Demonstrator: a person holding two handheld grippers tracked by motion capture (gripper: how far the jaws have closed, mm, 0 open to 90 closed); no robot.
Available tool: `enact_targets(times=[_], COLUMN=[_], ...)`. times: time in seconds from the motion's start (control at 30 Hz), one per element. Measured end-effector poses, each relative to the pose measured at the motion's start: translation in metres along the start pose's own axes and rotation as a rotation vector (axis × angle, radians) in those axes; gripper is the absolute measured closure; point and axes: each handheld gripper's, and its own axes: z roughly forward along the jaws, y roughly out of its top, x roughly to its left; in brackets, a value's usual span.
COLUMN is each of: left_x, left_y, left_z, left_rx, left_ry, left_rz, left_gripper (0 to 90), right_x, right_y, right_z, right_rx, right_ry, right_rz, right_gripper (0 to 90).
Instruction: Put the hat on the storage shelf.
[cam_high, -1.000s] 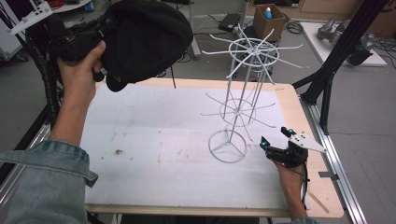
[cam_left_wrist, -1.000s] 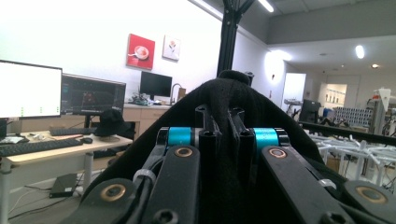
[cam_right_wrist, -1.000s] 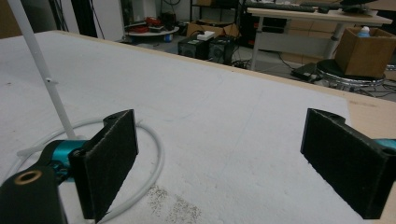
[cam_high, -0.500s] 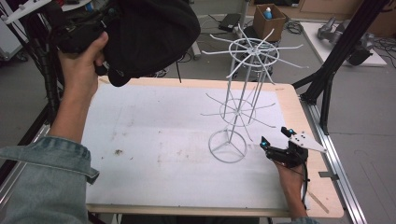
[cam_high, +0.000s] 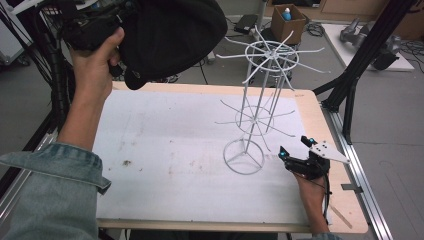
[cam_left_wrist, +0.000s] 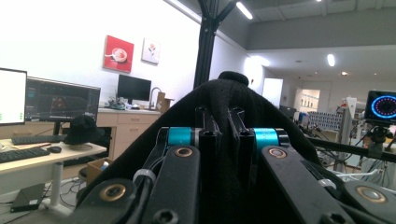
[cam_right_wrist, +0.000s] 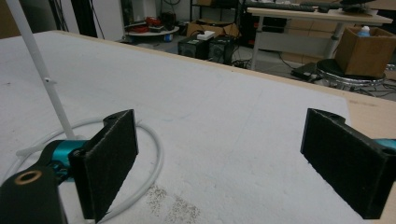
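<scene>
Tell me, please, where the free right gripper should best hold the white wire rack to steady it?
Probably the upright stem of the white wire rack, low above its ring base and below the lower spokes. The right gripper sits open beside the base, so come in level from that side.

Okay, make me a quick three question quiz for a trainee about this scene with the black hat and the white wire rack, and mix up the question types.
1. True or false: the left gripper is shut on the black hat.
2. Multiple choice: where is the right gripper?
A. Clamped on the rack's top ring
B. Open, low beside the round base of the wire rack
C. Holding the cardboard box
3. Fill in: the hat is held ____ the table, up at the far left corner.

Key
1. True: in the left gripper view the jaws pinch black fabric between them.
2. B: its pads stand wide apart, with nothing between them.
3. above
</scene>
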Motion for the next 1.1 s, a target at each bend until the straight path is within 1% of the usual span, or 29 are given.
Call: enact_targets(times=[0.1, 0.3, 0.43, 0.63, 0.83, 0.93, 1.1], left_x=[-0.001, -0.005, -0.008, -0.013, -0.015, -0.017, -0.019], left_y=[0.0, 0.0, 0.003, 0.004, 0.003, 0.002, -0.001], left_z=[0.002, 0.006, 0.008, 0.012, 0.014, 0.015, 0.018], left_rx=[-0.011, -0.01, -0.011, -0.007, -0.002, 0.002, 0.033], left_ry=[-0.016, -0.031, -0.035, -0.054, -0.076, -0.076, -0.07], left_rz=[-0.022, -0.031, -0.03, -0.033, -0.056, -0.05, -0.023], left_gripper=[84.8, 84.8, 84.8, 84.8, 84.7, 84.7, 84.7], right_x=[0.0, 0.0, 0.0, 0.0, 0.0, 0.0, 0.0], right_y=[0.0, 0.0, 0.0, 0.0, 0.0, 0.0, 0.0], right_z=[0.0, 0.0, 0.0, 0.0, 0.0, 0.001, 0.001], right_rx=[0.005, 0.002, 0.004, 0.006, 0.007, 0.006, 0.005], right_ry=[0.001, 0.0, 0.002, 0.002, 0.002, 0.002, 0.004], right_rz=[0.007, 0.006, 0.009, 0.009, 0.008, 0.005, 0.003], right_gripper=[10.3, 10.3, 10.3, 10.3, 10.3, 10.3, 10.3])
